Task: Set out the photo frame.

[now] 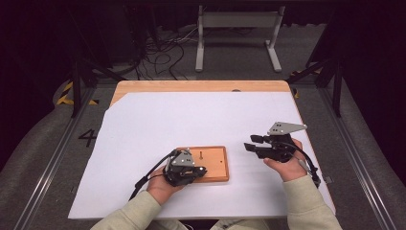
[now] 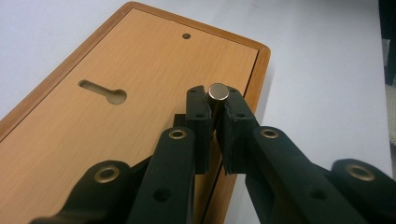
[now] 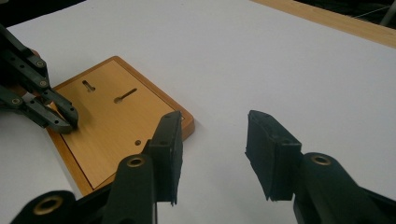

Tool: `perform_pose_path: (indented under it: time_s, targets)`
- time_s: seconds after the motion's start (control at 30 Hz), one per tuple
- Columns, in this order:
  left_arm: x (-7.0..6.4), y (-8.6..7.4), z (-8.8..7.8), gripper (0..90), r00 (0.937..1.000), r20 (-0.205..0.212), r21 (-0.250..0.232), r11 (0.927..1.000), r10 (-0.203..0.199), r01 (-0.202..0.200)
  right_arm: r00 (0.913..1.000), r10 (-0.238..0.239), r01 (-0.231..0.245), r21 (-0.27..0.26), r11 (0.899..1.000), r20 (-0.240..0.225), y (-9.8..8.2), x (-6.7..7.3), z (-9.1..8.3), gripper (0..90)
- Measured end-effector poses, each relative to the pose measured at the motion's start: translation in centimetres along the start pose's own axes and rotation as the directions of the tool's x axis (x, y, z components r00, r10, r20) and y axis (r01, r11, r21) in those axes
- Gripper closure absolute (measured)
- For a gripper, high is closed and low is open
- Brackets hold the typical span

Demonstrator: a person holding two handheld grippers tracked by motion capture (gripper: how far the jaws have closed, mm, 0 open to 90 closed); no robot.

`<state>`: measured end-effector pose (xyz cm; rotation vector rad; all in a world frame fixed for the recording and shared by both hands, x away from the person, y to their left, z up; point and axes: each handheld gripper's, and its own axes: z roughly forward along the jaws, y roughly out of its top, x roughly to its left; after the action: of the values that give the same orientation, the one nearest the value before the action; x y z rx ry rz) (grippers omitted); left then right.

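Left gripper view: my left gripper (image 2: 215,105) pinches a small shiny metal cylinder pin (image 2: 218,92), upright at 12 o'clock of the jaws, above the flat brown wooden board (image 2: 140,74). My right gripper (image 1: 253,143) rests level at 3 o'clock of the board, jaws apart, holding nothing.

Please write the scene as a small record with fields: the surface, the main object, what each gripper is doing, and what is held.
surface: white sheet on a wooden table
main object: flat wooden board with keyhole slots and a small round hole
left gripper: over the board's edge, jaws shut on a small metal pin
pin: upright, round shiny top above the pads
right gripper: to the right of the board, above the sheet, jaws apart, nothing between them
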<state>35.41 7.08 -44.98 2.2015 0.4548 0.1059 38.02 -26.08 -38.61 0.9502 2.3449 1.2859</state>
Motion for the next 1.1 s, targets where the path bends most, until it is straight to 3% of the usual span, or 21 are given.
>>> perform_pose_path:
  time_s: [0.1,0.17,0.23,0.33,0.4,0.47,0.5,0.53,0.57,0.6,0.67,0.7,0.77,0.8,0.9,0.93,0.97,1.1]
  targets:
    - [-0.1,-0.1,0.0,83.9,0.9991,-0.015,-0.003,0.9992,0.040,-0.040,1.0000,0.001,-0.001,0.003,1.000,-0.002,0.0,0.0,0.1,56.1]
    - [-0.4,-0.1,0.0,84.1,0.9952,-0.031,0.001,0.9957,0.093,-0.093,1.0000,0.002,-0.002,0.002,1.000,-0.002,0.0,0.0,0.0,56.1]
    - [-0.8,-0.2,0.0,84.1,0.9839,-0.065,0.009,0.9860,0.167,-0.166,1.0000,0.002,-0.002,0.001,1.000,-0.003,0.0,0.0,0.0,56.1]
    - [-1.1,-0.3,0.0,84.1,0.9770,-0.080,0.012,0.9803,0.198,-0.197,1.0000,0.000,0.000,0.002,1.000,-0.007,0.0,0.1,0.1,56.1]
    - [-1.4,-0.4,0.0,84.0,0.9675,-0.098,0.013,0.9724,0.233,-0.233,1.0000,-0.003,0.003,0.003,1.000,-0.009,0.0,0.2,0.1,56.1]
    - [-2.0,-0.5,0.0,83.9,0.9538,-0.129,0.022,0.9624,0.271,-0.271,1.0000,-0.005,0.005,0.007,1.000,-0.008,0.0,0.3,0.1,56.1]
    - [-2.3,-0.5,-0.1,83.9,0.9425,-0.145,0.029,0.9534,0.301,-0.300,1.0000,-0.003,0.003,0.008,1.000,-0.009,0.0,0.3,0.1,56.1]
    - [-2.5,-0.6,-0.1,83.9,0.9209,-0.166,0.030,0.9353,0.353,-0.353,1.0000,-0.003,0.003,0.008,1.000,-0.009,0.0,0.3,0.1,56.1]
    - [-2.8,-0.7,-0.1,83.9,0.9147,-0.174,0.037,0.9307,0.364,-0.364,0.9997,0.013,-0.012,0.008,1.000,-0.020,-0.1,0.3,0.1,55.8]
    - [-3.0,-0.7,-0.1,83.9,0.9010,-0.185,0.043,0.9192,0.392,-0.391,0.9997,0.013,-0.012,0.008,1.000,-0.020,-0.1,0.3,0.1,55.8]
    - [-3.4,-0.9,-0.1,83.8,0.8852,-0.202,0.047,0.9070,0.419,-0.418,0.9989,0.033,-0.032,0.014,0.999,-0.033,-0.1,0.3,0.2,54.5]
    - [-3.5,-1.0,-0.1,83.8,0.8733,-0.208,0.051,0.8966,0.440,-0.440,0.9985,0.039,-0.038,0.019,0.999,-0.039,-0.1,0.3,0.3,53.8]
    - [-3.7,-1.2,-0.1,83.9,0.8556,-0.219,0.048,0.8809,0.469,-0.471,0.9975,0.049,-0.048,0.026,0.998,-0.050,-0.1,0.4,0.5,53.3]
    - [-3.9,-1.4,-0.1,83.8,0.8393,-0.231,0.045,0.8671,0.492,-0.496,0.9969,0.054,-0.052,0.034,0.998,-0.057,-0.1,0.5,0.7,53.6]
    - [-4.1,-1.9,-0.1,83.9,0.8084,-0.249,0.031,0.8387,0.533,-0.544,0.9962,0.058,-0.055,0.038,0.998,-0.065,-0.1,0.5,1.0,53.8]
    - [-4.1,-1.9,-0.1,83.9,0.8084,-0.249,0.031,0.8387,0.533,-0.544,0.9951,0.069,-0.066,0.046,0.997,-0.071,-0.1,0.5,1.1,55.2]
    - [-4.2,-1.9,-0.1,83.8,0.8010,-0.256,0.038,0.8337,0.541,-0.551,0.9920,0.087,-0.082,0.052,0.995,-0.092,-0.1,0.5,1.2,57.4]
    - [-4.3,-2.0,-0.1,83.8,0.8007,-0.262,0.037,0.8347,0.539,-0.550,0.9841,0.113,-0.105,0.059,0.993,-0.137,0.1,0.8,1.7,56.1]
